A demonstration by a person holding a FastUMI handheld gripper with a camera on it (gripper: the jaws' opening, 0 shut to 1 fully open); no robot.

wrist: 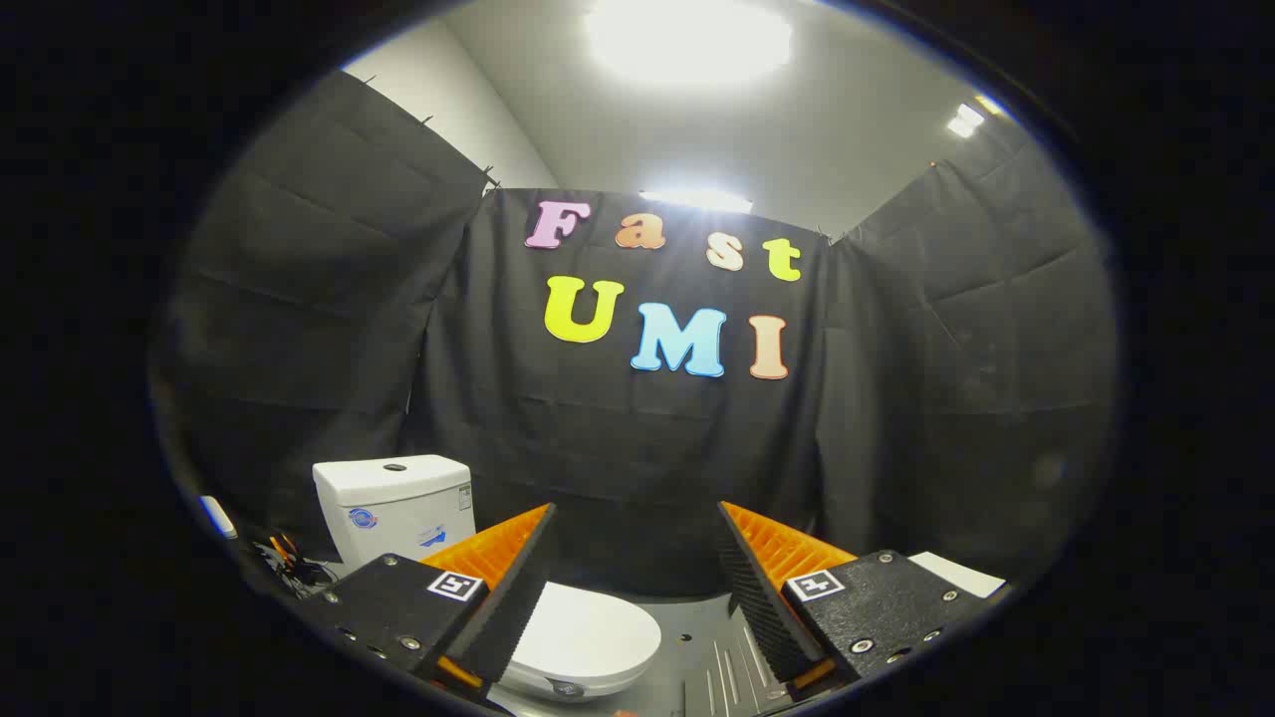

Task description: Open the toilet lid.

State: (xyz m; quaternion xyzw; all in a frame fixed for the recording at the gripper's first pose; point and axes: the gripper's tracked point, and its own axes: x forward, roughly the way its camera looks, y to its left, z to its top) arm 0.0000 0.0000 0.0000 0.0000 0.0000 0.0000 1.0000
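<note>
The gripper (pixel 636 558) is spread wide, its two ribbed, wedge-shaped fingers (pixel 518 588) angled apart with nothing between them but open air and the dark cloth wall beyond. Each finger sits on a flat block studded with small screws and carrying a square black-and-white marker tag.

The small white glossy toilet (pixel 588 642) stands low, just beside the left finger, which covers part of it. Its smooth oval white lid (pixel 598 627) lies flat and closed over the bowl. Behind it, beyond the left finger, rises the boxy white ceramic cistern (pixel 393 503) with a dark round flush button on top and two small stickers on its front, one round and blue, the other a pale strip at the corner; their print is too small to make out.

The toilet rests on a grey metal floor plate (pixel 712 667) with raised ribs, visible between the fingers. To the left of the cistern lies a tangle of dark and orange cables (pixel 289 563). A flat white sheet (pixel 956 573) shows past the right finger. Creased black cloth (pixel 637 448) hangs on three sides, and bright ceiling lamps (pixel 687 40) glare above.
</note>
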